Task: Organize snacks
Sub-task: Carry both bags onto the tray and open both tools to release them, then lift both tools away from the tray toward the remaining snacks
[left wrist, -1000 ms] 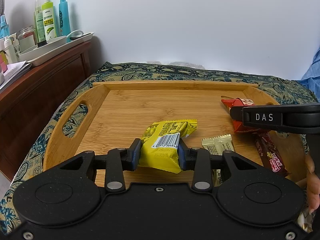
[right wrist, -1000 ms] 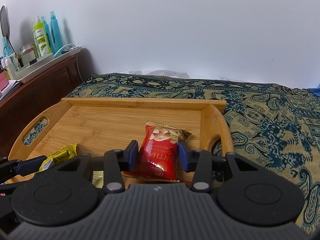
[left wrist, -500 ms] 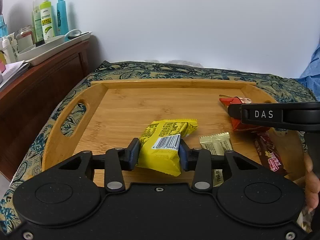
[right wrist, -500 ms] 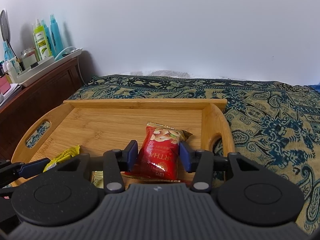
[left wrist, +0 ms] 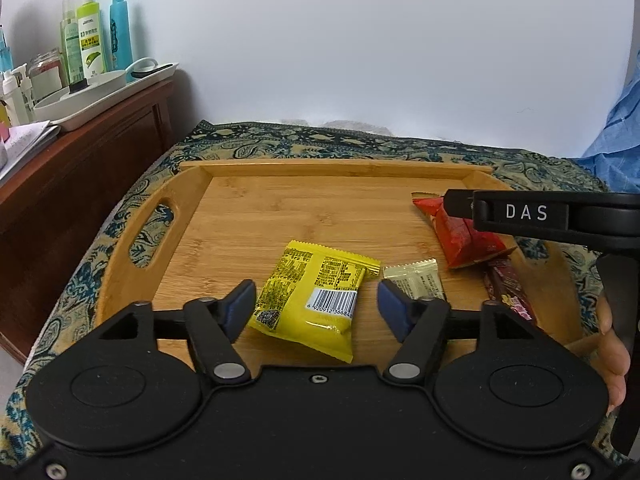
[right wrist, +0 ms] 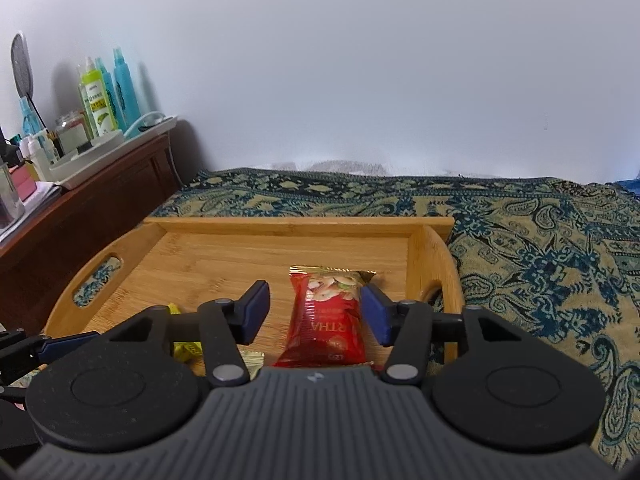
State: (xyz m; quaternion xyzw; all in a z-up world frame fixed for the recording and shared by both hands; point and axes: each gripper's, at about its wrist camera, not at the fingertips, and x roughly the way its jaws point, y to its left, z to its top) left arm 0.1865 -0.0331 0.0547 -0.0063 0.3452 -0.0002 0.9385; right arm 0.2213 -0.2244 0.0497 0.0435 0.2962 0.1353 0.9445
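both packets look freshly set on the bamboo tray: left gripper spread wide around the yellow snack packet, right gripper wide around the red nut packet. backing off is probably needed next.

— Left gripper: how is it found?

— The jaws are spread wide, blue pads held apart and level, nothing clamped.

— And the right gripper?

— Likewise parted, with both pads clear of any contact. From the left wrist view its black body is seen reaching in from the right side.

— Is a hand observed?

— Part of the right hand is seen at the frame edge, apparently wrapped around the handle; the grip is largely hidden.
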